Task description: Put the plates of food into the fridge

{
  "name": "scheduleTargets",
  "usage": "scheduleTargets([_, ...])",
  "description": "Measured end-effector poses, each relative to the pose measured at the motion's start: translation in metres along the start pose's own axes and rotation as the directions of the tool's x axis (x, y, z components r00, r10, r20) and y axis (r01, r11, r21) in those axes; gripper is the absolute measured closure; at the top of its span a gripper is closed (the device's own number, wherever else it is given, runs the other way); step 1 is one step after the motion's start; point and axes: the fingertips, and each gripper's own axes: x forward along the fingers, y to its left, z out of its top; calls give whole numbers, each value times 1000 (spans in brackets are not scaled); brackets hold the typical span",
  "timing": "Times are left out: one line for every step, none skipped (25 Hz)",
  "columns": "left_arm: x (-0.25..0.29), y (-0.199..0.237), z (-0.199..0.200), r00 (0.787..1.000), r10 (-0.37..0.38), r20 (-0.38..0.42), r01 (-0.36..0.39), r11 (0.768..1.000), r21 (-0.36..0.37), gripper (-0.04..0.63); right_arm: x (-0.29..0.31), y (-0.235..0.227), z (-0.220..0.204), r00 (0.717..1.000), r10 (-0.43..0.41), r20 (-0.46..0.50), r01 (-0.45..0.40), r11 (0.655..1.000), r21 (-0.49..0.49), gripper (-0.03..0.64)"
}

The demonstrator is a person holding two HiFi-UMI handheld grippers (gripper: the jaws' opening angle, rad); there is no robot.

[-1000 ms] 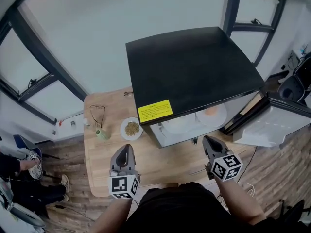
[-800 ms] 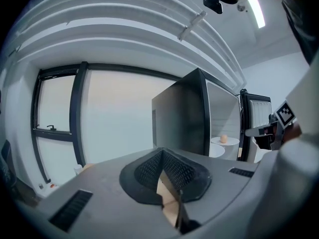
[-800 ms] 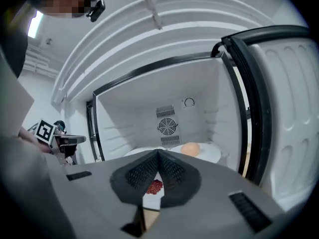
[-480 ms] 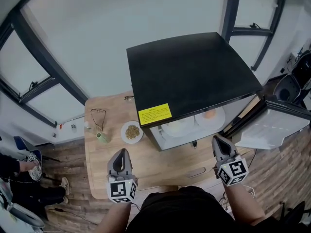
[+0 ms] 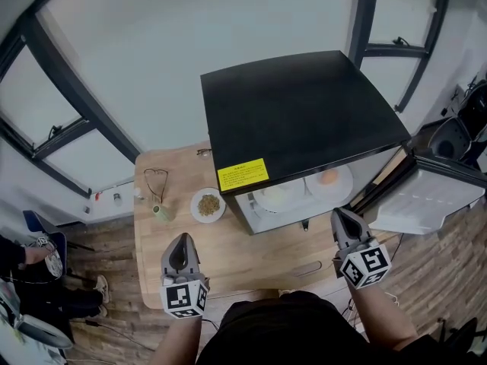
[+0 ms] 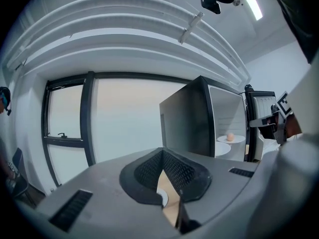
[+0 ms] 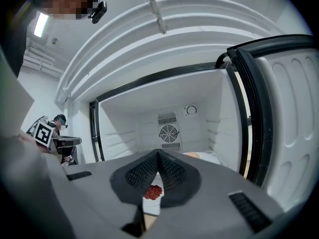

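The black-topped fridge (image 5: pixel 300 109) stands on the wooden table (image 5: pixel 259 253) with its door (image 5: pixel 430 196) swung open to the right. Two white plates sit on its shelf: one (image 5: pixel 275 196) on the left, one with an orange piece (image 5: pixel 329 179) on the right. A third plate of brownish food (image 5: pixel 207 204) rests on the table left of the fridge. My left gripper (image 5: pixel 183 239) is shut and empty, near the table's front, pointing toward that plate. My right gripper (image 5: pixel 338 214) is shut and empty just before the fridge opening; past its tips (image 7: pixel 158 153) shows a plate with red food (image 7: pixel 153 192).
Spectacles (image 5: pixel 155 179) and a small green object (image 5: pixel 160 213) lie on the table's left part. The open door blocks the right side. A person sits at the far left on the floor side (image 5: pixel 23 253). Window frames run behind the table.
The right gripper has risen and drifted a little right, staying in front of the fridge opening. The left gripper has shifted slightly left. Both stay shut and empty.
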Motion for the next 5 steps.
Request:
scheduleTargets([-1, -1, 1, 1000, -1, 3, 1, 1000, 0, 592, -1, 0, 1, 1000, 2, 0, -2, 1000, -2, 597])
scheduleTargets([-2, -2, 3, 1000, -2, 6, 2, 1000, 0, 592, -1, -1, 2, 1000, 4, 1, -4, 1000, 2, 597])
scheduleTargets([-3, -3, 4, 1000, -3, 8, 3, 1000, -4, 592, -2, -1, 3, 1000, 7, 2, -7, 1000, 12, 597])
scheduleTargets([-4, -3, 5, 1000, -3, 10, 3, 1000, -10, 592, -3, 0, 3, 1000, 11, 3, -11, 1000, 25, 597])
scheduleTargets([-5, -4, 7, 1000, -2, 12, 2, 1000, -17, 592, -4, 0, 4, 1000, 15, 5, -15, 999, 39, 597])
